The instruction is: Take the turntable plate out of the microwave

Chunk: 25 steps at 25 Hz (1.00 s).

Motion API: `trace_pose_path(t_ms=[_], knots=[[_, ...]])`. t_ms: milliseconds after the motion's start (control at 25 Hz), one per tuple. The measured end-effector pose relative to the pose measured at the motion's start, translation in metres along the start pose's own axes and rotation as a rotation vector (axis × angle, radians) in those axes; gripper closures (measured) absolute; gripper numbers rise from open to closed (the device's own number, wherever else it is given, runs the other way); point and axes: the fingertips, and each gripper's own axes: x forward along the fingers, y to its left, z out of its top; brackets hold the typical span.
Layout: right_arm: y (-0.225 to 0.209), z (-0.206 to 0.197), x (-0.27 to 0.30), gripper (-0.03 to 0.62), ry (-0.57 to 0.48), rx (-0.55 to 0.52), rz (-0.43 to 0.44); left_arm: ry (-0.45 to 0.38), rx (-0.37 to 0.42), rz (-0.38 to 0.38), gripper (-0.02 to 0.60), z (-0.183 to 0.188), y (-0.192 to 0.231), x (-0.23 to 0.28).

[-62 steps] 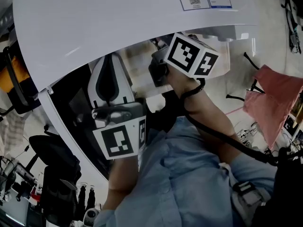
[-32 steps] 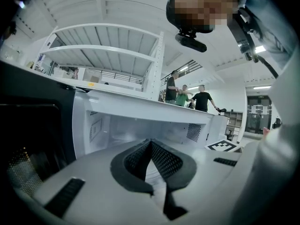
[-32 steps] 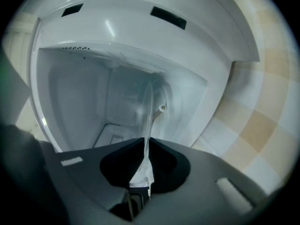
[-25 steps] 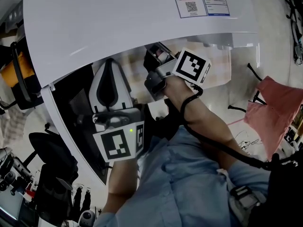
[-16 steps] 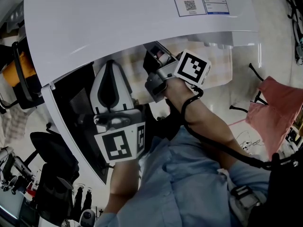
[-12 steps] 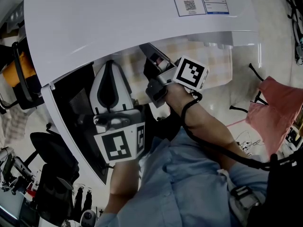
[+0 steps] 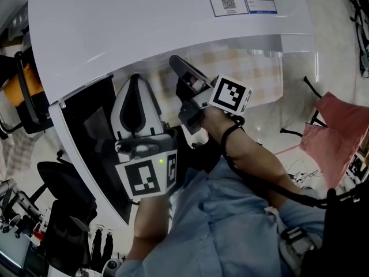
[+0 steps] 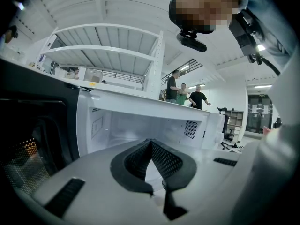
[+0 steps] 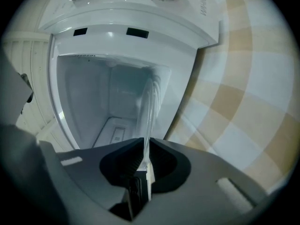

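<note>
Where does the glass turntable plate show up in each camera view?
Head view: not discernible; the right gripper reaches under the microwave, below its white top.
Left gripper view: not discernible in the open cavity.
Right gripper view: centre, the turntable plate edge-on between the jaws, which just opened slightly yet grip it.
Shared landmark: the microwave.

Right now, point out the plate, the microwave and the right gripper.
plate (image 9: 149, 111): right gripper view, glass edge above jaws.
microwave (image 8: 140, 128): left gripper view, back wall of cavity.
right gripper (image 9: 146, 146): right gripper view, between its fingertips.
</note>
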Motion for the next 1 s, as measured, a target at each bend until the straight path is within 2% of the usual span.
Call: trace_pose_path(t_ms=[80,280,520,640,880,1000], knots=[[-0.002,-0.002,0.0,0.55,0.003,-0.007,-0.006,-0.001,0.0,-0.004,0.575,0.0,-0.002,-0.001],[0.006,0.0,0.0,0.479,0.004,-0.041,0.016,-0.011,-0.018,-0.03,0.575,0.006,-0.005,-0.003],[0.013,-0.005,0.003,0.456,0.029,-0.08,0.048,-0.053,-0.032,-0.072,0.575,0.002,-0.009,-0.002],[0.002,-0.01,-0.008,0.444,0.027,-0.056,0.027,-0.103,-0.001,-0.055,0.575,0.003,-0.013,-0.007],[-0.012,-0.006,-0.021,0.444,-0.002,-0.003,0.079,-0.174,0.07,-0.013,0.575,0.005,-0.029,-0.021],[-0.017,-0.005,-0.021,0.444,-0.014,0.01,0.088,-0.181,0.056,0.013,0.575,0.0,-0.029,-0.028]])
